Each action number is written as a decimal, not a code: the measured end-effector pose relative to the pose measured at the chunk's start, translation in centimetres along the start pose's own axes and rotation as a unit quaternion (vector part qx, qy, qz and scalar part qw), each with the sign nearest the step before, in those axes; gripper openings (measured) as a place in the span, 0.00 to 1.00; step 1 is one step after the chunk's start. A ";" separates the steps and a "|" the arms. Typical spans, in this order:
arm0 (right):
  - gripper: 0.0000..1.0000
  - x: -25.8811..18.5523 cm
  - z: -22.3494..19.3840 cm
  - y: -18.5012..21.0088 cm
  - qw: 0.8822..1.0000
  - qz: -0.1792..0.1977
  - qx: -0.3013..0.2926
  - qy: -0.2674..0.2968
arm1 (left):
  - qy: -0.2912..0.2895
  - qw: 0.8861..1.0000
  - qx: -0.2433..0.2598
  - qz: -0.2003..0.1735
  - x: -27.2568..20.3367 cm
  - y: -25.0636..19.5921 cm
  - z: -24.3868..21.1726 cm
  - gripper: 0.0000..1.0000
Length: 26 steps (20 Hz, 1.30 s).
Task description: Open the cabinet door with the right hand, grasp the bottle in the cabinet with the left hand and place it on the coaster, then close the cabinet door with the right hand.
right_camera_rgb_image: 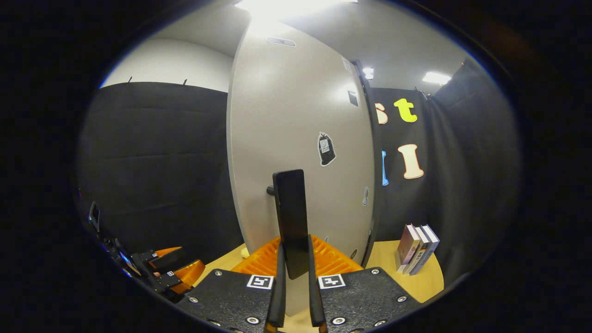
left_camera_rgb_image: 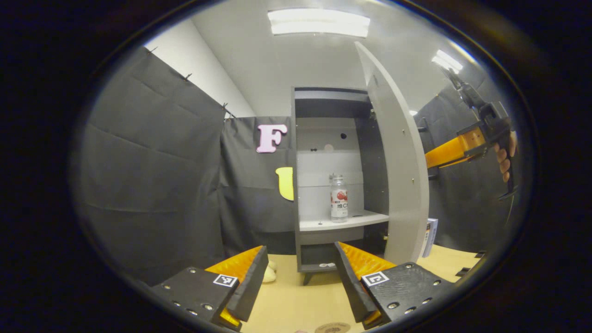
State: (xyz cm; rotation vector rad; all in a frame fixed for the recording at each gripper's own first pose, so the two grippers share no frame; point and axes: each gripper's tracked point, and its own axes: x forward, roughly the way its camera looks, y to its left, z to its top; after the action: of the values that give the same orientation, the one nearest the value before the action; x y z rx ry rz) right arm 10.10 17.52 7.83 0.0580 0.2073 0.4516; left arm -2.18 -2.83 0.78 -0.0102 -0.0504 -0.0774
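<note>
Clear plastic bottle w/ red label (left_camera_rgb_image: 339, 198) upright on cabinet shelf, straight ahead of left gripper (left_camera_rgb_image: 300, 277), jaws wide, empty; right gripper (right_camera_rgb_image: 294, 277) clamped on black door handle (right_camera_rgb_image: 291, 217)

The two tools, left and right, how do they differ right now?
The left tool is open with nothing between its fingers, while the right tool is shut on the door handle. The left tool faces the bottle on the cabinet shelf from a distance; the right tool is up against the open cabinet door. Both are hand-held, with square markers on top.
</note>
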 end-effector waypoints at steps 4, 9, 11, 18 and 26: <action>0.20 -1.4 -0.1 -1.8 1.000 -0.017 0.014 -0.004 | 0.000 1.000 0.001 -0.017 0.4 -2.3 -0.3 0.87; 0.17 -2.8 -0.4 -4.4 0.999 -0.040 0.029 -0.005 | 0.001 0.999 0.003 -0.034 0.4 -4.4 0.0 0.88; 0.16 -3.4 -0.3 -5.3 0.998 -0.053 0.027 -0.006 | -0.001 0.999 0.006 -0.039 0.4 -5.1 0.2 0.88; 0.16 -4.4 -0.1 -9.0 0.995 -0.099 0.012 -0.013 | 0.003 0.999 0.008 -0.042 0.3 -7.0 -0.1 0.88; 0.11 -5.5 0.3 -11.5 0.995 -0.098 0.019 -0.030 | 0.007 1.000 0.006 -0.028 0.2 -7.8 0.3 0.87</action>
State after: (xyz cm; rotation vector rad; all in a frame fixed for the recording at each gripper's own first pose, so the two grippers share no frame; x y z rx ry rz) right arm 10.21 4.76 7.94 0.0878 0.1612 0.2508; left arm -2.60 -10.64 1.11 0.0035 -0.0373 -0.1322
